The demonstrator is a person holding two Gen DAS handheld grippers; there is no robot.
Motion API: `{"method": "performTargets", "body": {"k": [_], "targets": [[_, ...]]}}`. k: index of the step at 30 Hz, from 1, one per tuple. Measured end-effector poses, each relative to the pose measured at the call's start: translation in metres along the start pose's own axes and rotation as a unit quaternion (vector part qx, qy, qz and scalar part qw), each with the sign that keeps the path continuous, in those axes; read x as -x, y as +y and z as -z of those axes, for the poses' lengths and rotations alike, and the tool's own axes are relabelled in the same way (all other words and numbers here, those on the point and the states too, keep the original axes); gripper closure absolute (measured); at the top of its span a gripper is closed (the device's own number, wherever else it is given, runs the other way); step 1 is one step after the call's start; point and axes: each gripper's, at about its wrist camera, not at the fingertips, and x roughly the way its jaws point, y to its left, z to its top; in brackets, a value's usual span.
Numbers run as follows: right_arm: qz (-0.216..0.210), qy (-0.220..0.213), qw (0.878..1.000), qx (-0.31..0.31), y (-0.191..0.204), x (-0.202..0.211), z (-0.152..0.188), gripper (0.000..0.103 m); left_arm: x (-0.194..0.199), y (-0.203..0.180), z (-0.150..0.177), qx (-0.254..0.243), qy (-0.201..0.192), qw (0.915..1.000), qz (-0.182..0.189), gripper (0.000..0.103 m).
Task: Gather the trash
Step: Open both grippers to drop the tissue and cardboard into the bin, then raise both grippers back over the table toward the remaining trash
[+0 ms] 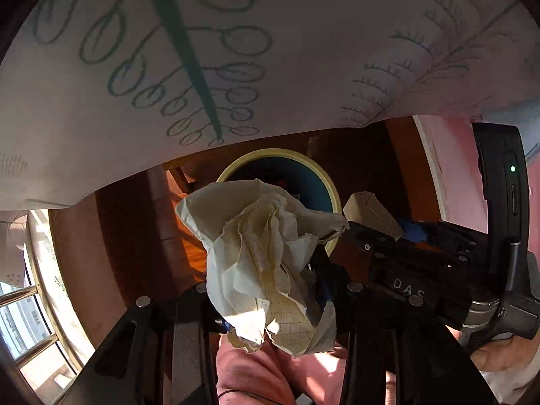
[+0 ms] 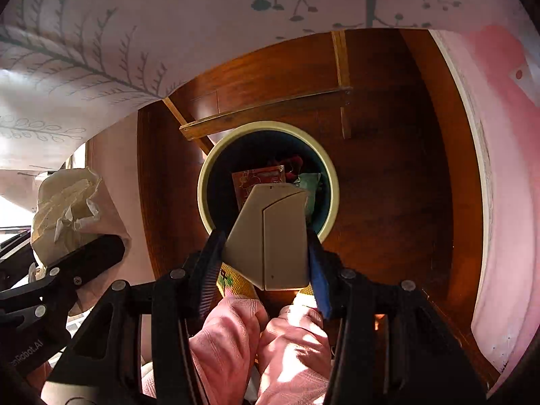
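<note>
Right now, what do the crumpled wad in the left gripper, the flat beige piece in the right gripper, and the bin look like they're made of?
Crumpled wad: thin matte paper; sharp creases, torn edges, a printed grid.
Beige piece: probably folded cardboard, matte, with a straight overlapping flap.
Bin: looks like smooth plastic; an even cream rim around a dark interior.

Dim warm interior; sunlight from left window [image 1: 23,307]; strong fisheye edge distortion.

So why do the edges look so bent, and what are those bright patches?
Left wrist view: the fisheye lens bends the tablecloth edge; sunlight whitens the crumpled paper bottom. Right wrist view: dark corners, a curved floor, sun on the pink trousers, and a shadowed bin.
</note>
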Motion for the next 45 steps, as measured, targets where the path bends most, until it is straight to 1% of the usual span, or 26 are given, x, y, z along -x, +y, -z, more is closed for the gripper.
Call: {"method": "performTargets", "body": {"k": [1,2,3,4,6,8,12,18,20,23,26,31,36,41,45], "targets": [[0.001,0.002,1.0,0.002,0.0,-0.01,-0.003,0.057,-0.007,0.002,0.0,0.0,-0.001,1.0,-0.005,0.059],[0.003,0.004,1.0,0.002,-0.001,-0.019,-0.004,0.053,-0.013,0.005,0.0,-0.001,0.0,0.9999,-0.011,0.054],[0.004,0.003,1.0,0.002,-0.002,-0.029,-0.008,0.04,-0.019,0.007,0.001,0.001,0.002,0.9998,-0.018,0.052],[0.005,0.0,1.0,0.002,-0.002,-0.035,-0.011,0.032,-0.024,0.01,0.002,0.003,0.004,0.9997,-0.025,0.048],[0.01,-0.002,1.0,0.002,-0.001,-0.044,-0.012,0.032,-0.031,0.012,0.007,0.004,0.007,0.9994,-0.034,0.039],[0.015,0.0,1.0,0.001,0.002,-0.049,-0.009,0.032,-0.034,0.012,0.013,0.006,0.007,0.9992,-0.038,0.028],[0.02,0.005,1.0,0.0,0.001,-0.05,-0.003,0.032,-0.034,0.01,0.017,0.002,0.008,0.9987,-0.051,0.026],[0.024,-0.001,1.0,0.0,0.003,-0.026,0.012,0.032,-0.008,0.007,0.03,0.003,-0.005,0.9982,-0.059,0.024],[0.026,-0.004,1.0,0.001,0.006,-0.012,0.015,0.032,0.008,0.012,0.032,0.003,-0.007,0.9982,-0.059,0.023],[0.028,-0.01,1.0,0.003,0.015,0.009,0.016,0.032,0.031,0.009,0.028,0.001,-0.015,0.998,-0.061,0.023],[0.029,-0.023,0.999,0.011,0.025,0.042,0.016,0.032,0.065,0.005,0.026,0.0,-0.025,0.9977,-0.063,0.023],[0.035,-0.045,0.998,0.032,0.048,0.096,0.01,0.032,0.13,-0.001,0.019,0.002,-0.048,0.9968,-0.064,0.023],[0.029,-0.072,0.996,0.054,0.071,0.161,0.003,0.032,0.2,-0.014,0.013,0.001,-0.078,0.9948,-0.065,0.022],[0.017,-0.099,0.992,0.08,0.088,0.221,0.001,0.032,0.26,-0.022,0.01,0.0,-0.105,0.991,-0.083,0.02],[0.016,-0.123,0.987,0.103,0.101,0.263,0.001,0.032,0.312,-0.029,0.009,0.0,-0.13,0.987,-0.095,0.02]]}}
